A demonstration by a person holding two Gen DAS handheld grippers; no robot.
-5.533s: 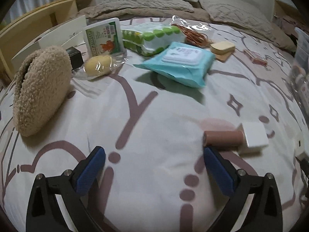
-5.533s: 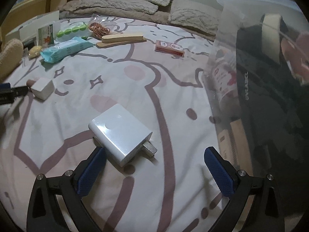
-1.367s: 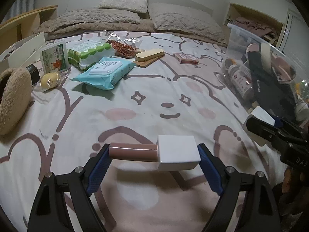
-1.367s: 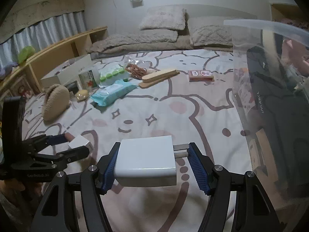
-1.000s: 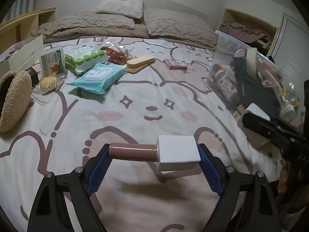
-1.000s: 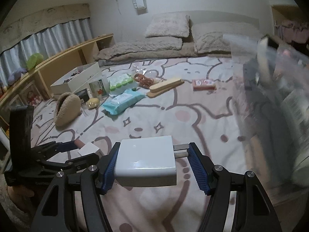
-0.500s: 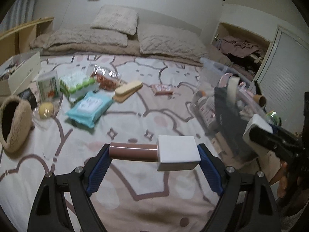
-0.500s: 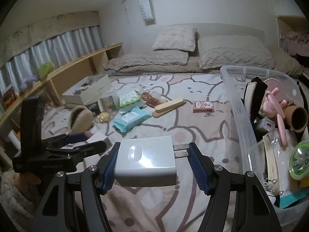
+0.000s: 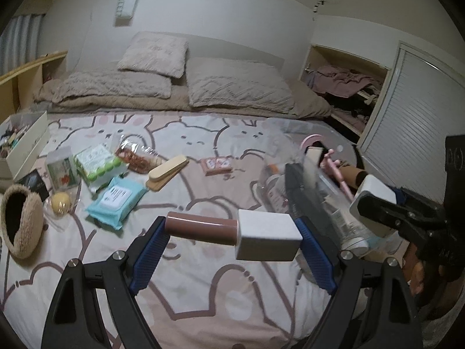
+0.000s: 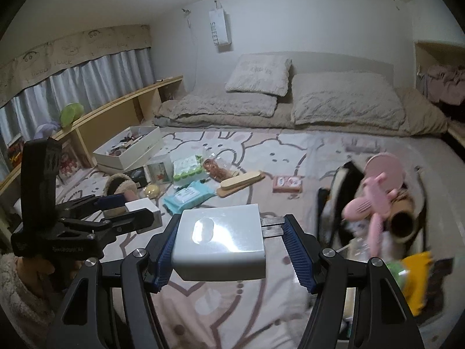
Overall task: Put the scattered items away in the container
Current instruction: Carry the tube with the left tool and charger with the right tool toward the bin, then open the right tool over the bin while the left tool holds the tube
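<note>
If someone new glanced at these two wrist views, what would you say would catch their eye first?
Most striking are the two loads held up over the bed: the left gripper clamps a brown tube with a white cap, and the right gripper a white charger with its prongs against one pad. To the right lies the clear container, already crowded with pink things, while wipes and other packets lie scattered on the patterned bedspread further back.
</note>
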